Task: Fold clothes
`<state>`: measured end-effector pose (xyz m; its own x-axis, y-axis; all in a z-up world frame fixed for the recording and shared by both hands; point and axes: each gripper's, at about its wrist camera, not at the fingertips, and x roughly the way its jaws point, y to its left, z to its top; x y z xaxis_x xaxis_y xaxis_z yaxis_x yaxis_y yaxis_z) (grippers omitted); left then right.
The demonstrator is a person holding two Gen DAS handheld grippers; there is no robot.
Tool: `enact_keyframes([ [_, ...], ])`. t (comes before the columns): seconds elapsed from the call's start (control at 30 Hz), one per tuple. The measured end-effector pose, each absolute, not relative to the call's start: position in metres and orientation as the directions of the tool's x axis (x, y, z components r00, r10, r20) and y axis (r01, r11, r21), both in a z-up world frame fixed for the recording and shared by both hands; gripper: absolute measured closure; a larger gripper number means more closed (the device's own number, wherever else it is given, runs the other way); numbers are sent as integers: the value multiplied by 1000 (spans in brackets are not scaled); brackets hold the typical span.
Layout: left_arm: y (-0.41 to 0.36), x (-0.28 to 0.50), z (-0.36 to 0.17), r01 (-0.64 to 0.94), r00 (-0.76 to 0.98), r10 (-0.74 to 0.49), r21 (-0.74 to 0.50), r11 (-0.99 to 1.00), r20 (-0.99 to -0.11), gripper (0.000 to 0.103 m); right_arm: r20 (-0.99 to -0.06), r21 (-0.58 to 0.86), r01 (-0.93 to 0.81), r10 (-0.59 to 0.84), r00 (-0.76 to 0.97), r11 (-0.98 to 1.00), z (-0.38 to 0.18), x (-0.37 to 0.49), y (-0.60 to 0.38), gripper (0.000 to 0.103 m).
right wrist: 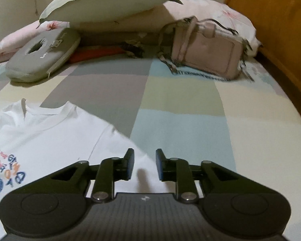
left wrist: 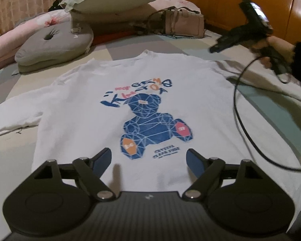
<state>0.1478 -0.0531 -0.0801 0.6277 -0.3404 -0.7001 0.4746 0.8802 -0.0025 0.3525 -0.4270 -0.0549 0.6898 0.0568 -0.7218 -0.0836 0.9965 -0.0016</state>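
**Shirt spread flat, first fold not begun**

While the white T-shirt [left wrist: 142,108] lay print-up on the patchwork bed [right wrist: 190,100], the step looked like approach. Left gripper [left wrist: 149,158] hovered over the hem, jaws wide, holding nothing. Right gripper [right wrist: 144,163] hung partly open above the shoulder and sleeve, empty. Next probably called for pinching that sleeve edge. Beyond sat a handbag [right wrist: 206,56].

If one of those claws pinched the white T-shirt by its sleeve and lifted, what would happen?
The white T-shirt would probably droop and trail: it lies limp, with soft wrinkles along the sleeve. It looks light, thin cloth. Spread flat on the patchwork bedsheet, it would likely drag and bunch rather than slide.
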Motion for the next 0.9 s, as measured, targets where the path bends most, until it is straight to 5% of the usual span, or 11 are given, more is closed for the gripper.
enact_keyframes([
  [0.13, -55, 146, -82, 496, 616, -353, -2, 868, -704, 21, -754, -37, -157, 76, 653, 987, -75, 378, -418, 57],
  [0.23, -54, 149, -86, 490, 614, -345, 0, 872, -710, 20, -757, -56, -199, 88, 647, 978, -88, 382, -407, 100],
  [0.4, -50, 152, -88, 472, 616, -325, 6, 882, -718, 20, -730, -73, -128, 34, 683, 989, -92, 402, -401, 100],
  [0.53, -42, 151, -83, 470, 627, -333, 1, 883, -704, 20, -733, -29, -57, 18, 679, 998, -70, 402, -400, 88],
  [0.67, -38, 157, -81, 450, 646, -320, 6, 893, -693, 20, -755, 76, -113, 131, 642, 991, -53, 385, -374, 64],
  [0.8, -32, 159, -80, 429, 655, -299, 15, 903, -694, 20, -825, 33, -121, 95, 557, 992, -77, 401, -335, 62],
  [0.9, -26, 161, -83, 416, 651, -285, 16, 909, -704, 20, -785, 28, -59, 58, 617, 998, -87, 420, -331, 46],
])
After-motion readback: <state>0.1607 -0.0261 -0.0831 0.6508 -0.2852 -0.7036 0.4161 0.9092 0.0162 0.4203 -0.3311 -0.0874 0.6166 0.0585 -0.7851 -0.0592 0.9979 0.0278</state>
